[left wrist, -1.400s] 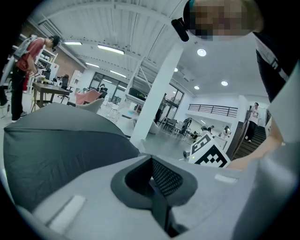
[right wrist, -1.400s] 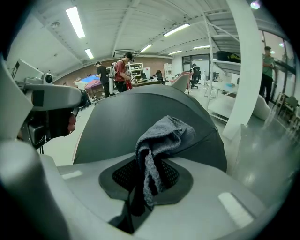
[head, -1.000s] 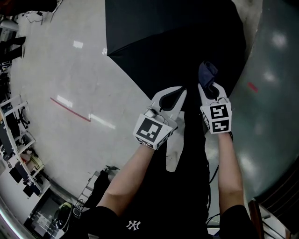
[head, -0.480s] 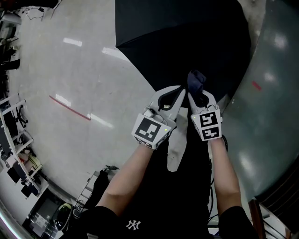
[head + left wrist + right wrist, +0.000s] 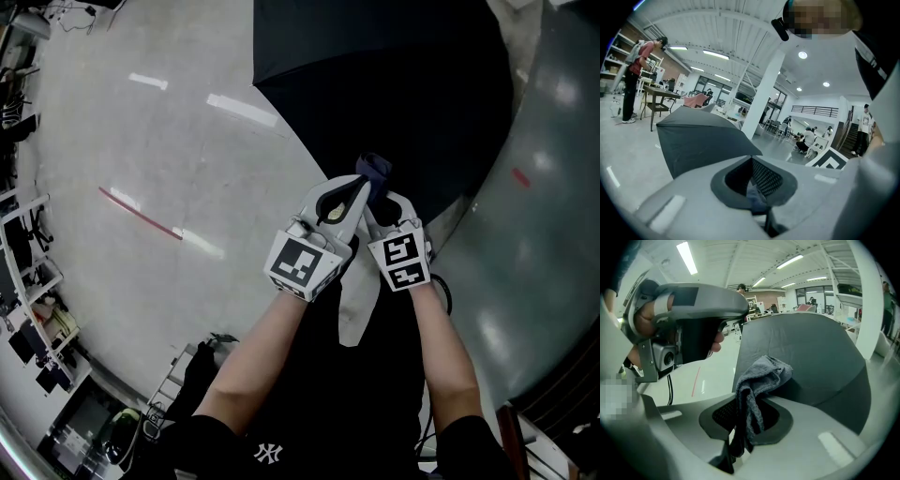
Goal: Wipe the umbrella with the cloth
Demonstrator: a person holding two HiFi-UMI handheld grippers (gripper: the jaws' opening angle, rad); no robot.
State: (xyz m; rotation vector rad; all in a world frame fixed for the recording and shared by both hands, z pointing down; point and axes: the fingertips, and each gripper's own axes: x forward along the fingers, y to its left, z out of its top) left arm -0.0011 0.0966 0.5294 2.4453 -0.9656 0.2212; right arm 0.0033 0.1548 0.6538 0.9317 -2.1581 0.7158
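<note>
The open black umbrella [image 5: 394, 75] lies on the pale floor ahead of me; it also fills the left gripper view [image 5: 698, 140] and the right gripper view [image 5: 801, 348]. A blue-grey cloth [image 5: 375, 169] sticks up out of my right gripper [image 5: 382, 195], which is shut on it, and the cloth [image 5: 759, 380] hangs down through those jaws [image 5: 753, 398]. My left gripper [image 5: 356, 185] is right beside it, almost touching, with its jaws together [image 5: 752, 161]. A small bluish scrap shows in the left jaws' gap; I cannot tell what it is.
A red line [image 5: 141, 214] marks the pale floor at left. Darker grey-green floor [image 5: 534, 234] curves along the right. Shelves and clutter [image 5: 28, 281] line the left edge. Farther off stand a person [image 5: 637, 70], a table with a chair [image 5: 658, 98] and a white pillar [image 5: 761, 98].
My right gripper has moved left and slightly down with the cloth until it sits against the left gripper. The left gripper has barely moved. The umbrella has shifted right in view.
</note>
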